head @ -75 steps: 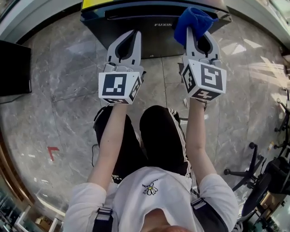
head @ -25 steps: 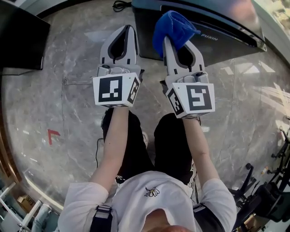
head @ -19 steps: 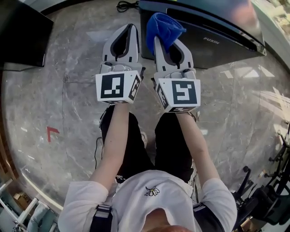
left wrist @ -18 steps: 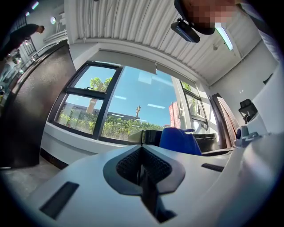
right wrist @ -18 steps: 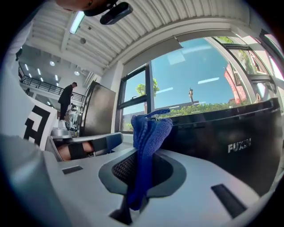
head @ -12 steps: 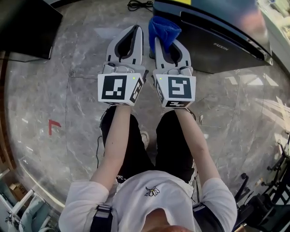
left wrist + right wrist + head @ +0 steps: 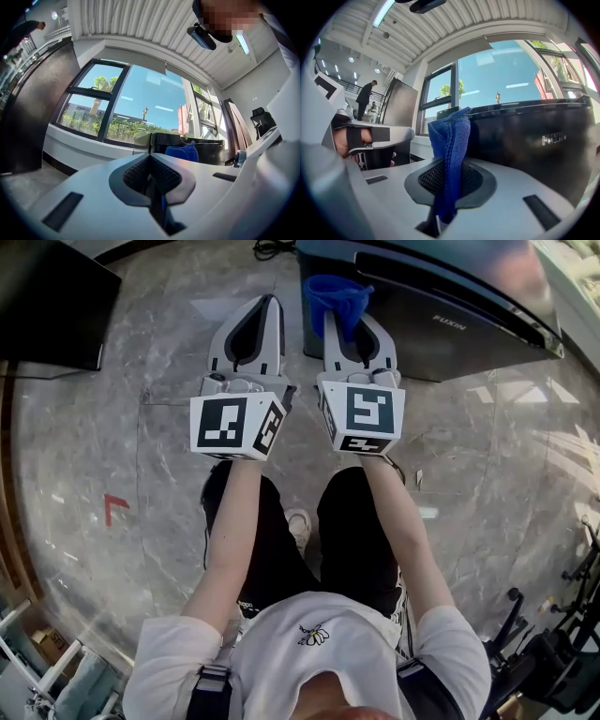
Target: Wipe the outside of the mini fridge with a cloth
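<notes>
A black mini fridge [image 7: 441, 329] stands on the grey marble-look floor [image 7: 141, 474] ahead of me, at the top of the head view, with its front facing me. A folded blue microfibre cloth [image 7: 451, 140] stands upright in my right gripper [image 7: 448, 185], whose jaws are pinched on its lower part. The cloth sits at the fridge's near left corner; I cannot tell whether it touches the panel. My left gripper [image 7: 152, 183] hangs just beside the right one, over bare floor, jaws pressed together with nothing between them.

I judge this to be the wiping step, with the cloth at the edge where the front meets the side wall. The next move calls for pressing the cloth flat against a panel and sweeping along it.

Pale lettering [image 7: 448, 322] on the fridge front reads "FUXIN". The marker cube [image 7: 367, 413] on each gripper carries black-and-white squares, no words.
</notes>
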Tool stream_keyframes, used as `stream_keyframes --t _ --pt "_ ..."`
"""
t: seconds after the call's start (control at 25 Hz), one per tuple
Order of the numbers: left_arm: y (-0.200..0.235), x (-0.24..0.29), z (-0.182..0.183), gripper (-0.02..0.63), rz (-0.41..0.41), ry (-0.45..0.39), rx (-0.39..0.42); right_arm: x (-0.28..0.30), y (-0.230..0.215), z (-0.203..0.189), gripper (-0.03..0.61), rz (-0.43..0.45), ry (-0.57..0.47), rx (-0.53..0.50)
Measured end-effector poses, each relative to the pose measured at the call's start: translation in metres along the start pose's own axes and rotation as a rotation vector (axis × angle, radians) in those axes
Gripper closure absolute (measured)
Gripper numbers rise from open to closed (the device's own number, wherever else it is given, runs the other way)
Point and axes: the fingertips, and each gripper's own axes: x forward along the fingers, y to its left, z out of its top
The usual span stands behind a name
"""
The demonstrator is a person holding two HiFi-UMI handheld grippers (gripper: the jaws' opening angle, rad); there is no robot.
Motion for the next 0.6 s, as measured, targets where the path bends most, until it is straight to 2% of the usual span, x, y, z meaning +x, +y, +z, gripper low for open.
stream_keyframes --t 0.24,0.36,0.6 --pt "-0.035 0.02 -0.013 0.611 -0.051 -0.004 -0.061 -0.014 -0.024 -0.005 0.517 -0.043 0.012 -0.028" --pt "-0.062 0.026 -0.019 0.611 -0.088 0.002 -0.037 -0.022 -0.037 -0.009 0.517 -0.066 0.02 -0.019" --pt "-0.088 0.031 -0.032 0.611 -0.121 0.023 -0.05 -0.041 -0.07 -0.016 0.517 -0.114 0.029 -0.014"
